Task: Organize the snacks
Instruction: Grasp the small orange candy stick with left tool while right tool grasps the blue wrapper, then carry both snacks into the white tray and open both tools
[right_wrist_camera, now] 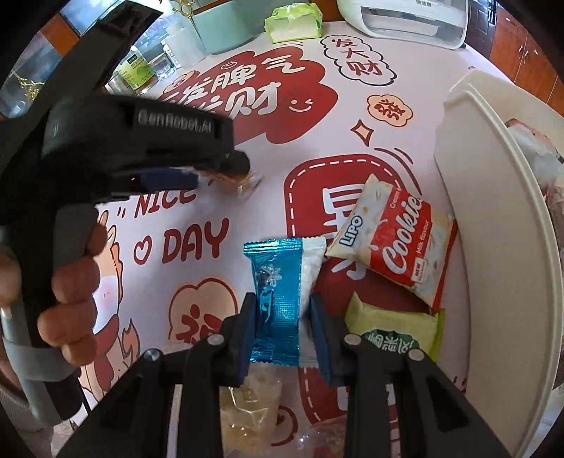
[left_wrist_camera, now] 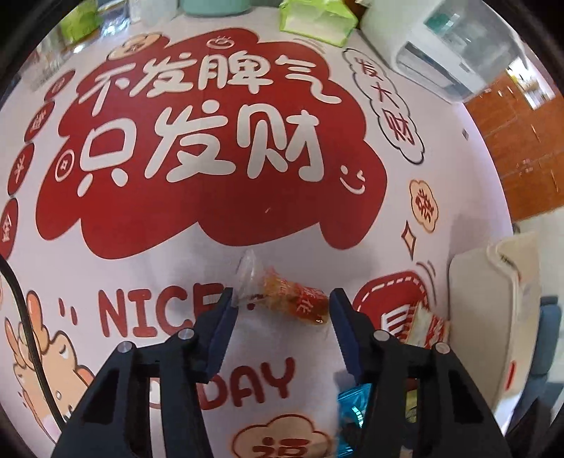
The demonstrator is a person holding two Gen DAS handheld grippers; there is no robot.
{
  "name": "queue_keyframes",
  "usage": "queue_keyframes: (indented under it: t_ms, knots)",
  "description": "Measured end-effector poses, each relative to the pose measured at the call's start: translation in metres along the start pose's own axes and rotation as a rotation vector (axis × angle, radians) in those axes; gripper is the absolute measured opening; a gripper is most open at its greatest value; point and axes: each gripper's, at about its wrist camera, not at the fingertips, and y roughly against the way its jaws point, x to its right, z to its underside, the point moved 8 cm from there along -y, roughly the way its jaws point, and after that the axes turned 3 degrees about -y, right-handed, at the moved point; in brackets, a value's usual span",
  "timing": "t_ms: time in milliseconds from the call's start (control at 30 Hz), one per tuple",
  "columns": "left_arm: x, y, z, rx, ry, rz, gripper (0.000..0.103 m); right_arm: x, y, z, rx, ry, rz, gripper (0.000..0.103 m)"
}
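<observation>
In the left wrist view my left gripper [left_wrist_camera: 282, 299] is open, its fingertips on either side of a clear-wrapped orange-red snack [left_wrist_camera: 285, 292] lying on the printed tablecloth. In the right wrist view my right gripper [right_wrist_camera: 282, 310] is shut on a blue-and-white foil snack packet [right_wrist_camera: 282, 296], held above the table. The left gripper [right_wrist_camera: 197, 169] shows there at the upper left, over the orange snack [right_wrist_camera: 243, 181]. A red-and-white Lipo cookie pack [right_wrist_camera: 394, 243] and a pale green packet [right_wrist_camera: 394, 334] lie beside the white bin [right_wrist_camera: 493, 246] on the right.
A green tissue pack [right_wrist_camera: 294, 23], a white appliance [right_wrist_camera: 405, 17], a teal container [right_wrist_camera: 218, 28] and jars [right_wrist_camera: 137, 70] stand at the table's far edge. Clear-wrapped snacks [right_wrist_camera: 250, 405] lie below the right gripper. The white bin also shows in the left wrist view [left_wrist_camera: 493, 317].
</observation>
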Motion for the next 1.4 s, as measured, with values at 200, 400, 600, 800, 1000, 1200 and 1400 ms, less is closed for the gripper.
queue_keyframes:
  t_ms: [200,400,600,800,1000,1200,1400]
  knots:
    - [0.001,-0.007,-0.008,-0.044,0.089,0.001,0.041,0.0,0.003,-0.001,0.004,-0.011,-0.006,0.03]
    - [0.012,-0.017,-0.013,-0.066,0.108,-0.036,0.026,0.006,0.003,0.002,-0.002,-0.033,-0.018,0.03]
    - [0.029,-0.022,-0.012,-0.111,0.072,-0.071,0.031,0.011,0.005,0.002,0.0,-0.042,-0.023,0.03]
    - [0.04,-0.025,-0.004,-0.144,0.049,-0.127,0.042,0.017,0.009,-0.001,0.007,-0.057,-0.03,0.03]
    - [0.063,-0.026,0.011,-0.14,-0.027,-0.136,0.026,0.02,0.014,0.002,0.012,-0.063,-0.043,0.03]
    - [0.069,-0.016,0.028,-0.088,-0.022,-0.085,0.025,0.025,0.026,0.005,0.027,-0.067,-0.055,0.029]
    - [0.077,0.046,0.043,0.068,-0.087,-0.088,0.025,0.029,0.057,0.009,0.076,-0.068,-0.088,0.029]
